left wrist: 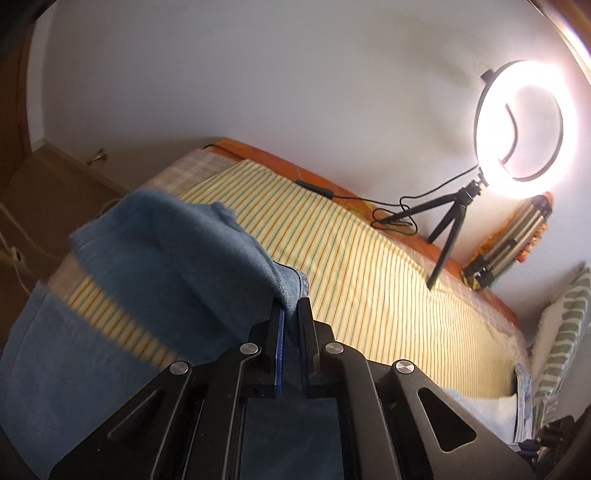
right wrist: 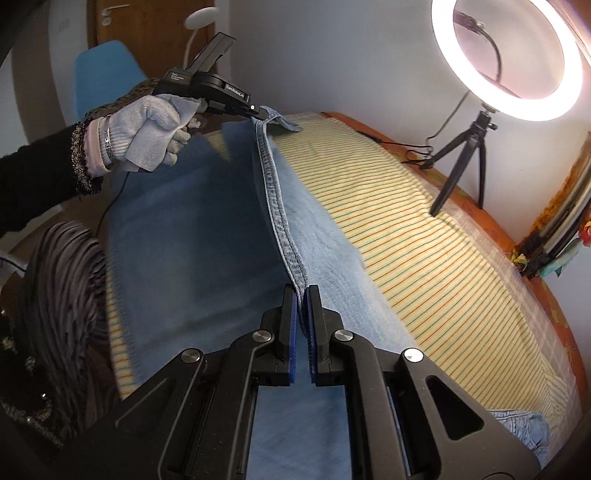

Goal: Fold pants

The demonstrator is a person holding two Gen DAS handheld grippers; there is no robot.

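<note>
Now both grippers clench the pants point(right wrist: 207, 229) by one hemmed edge above the striped bedspread point(right wrist: 424, 236): the left gripper point(left wrist: 290, 306) pinches its far end, the right gripper point(right wrist: 302, 295) its near end, denim sagging between them.

We see a bed point(left wrist: 388, 280) under a yellow striped sheet point(right wrist: 424, 236), an orange cover point(left wrist: 439, 254) edging it along the white wall point(left wrist: 258, 74). At the bed's far edge a lit ring light point(left wrist: 526, 129) stands on a small black tripod point(left wrist: 448, 221) — its cable trails across the cover. Beyond the bed's far corner a blue chair point(right wrist: 103, 74) stands before a wooden door point(right wrist: 147, 33).
</note>
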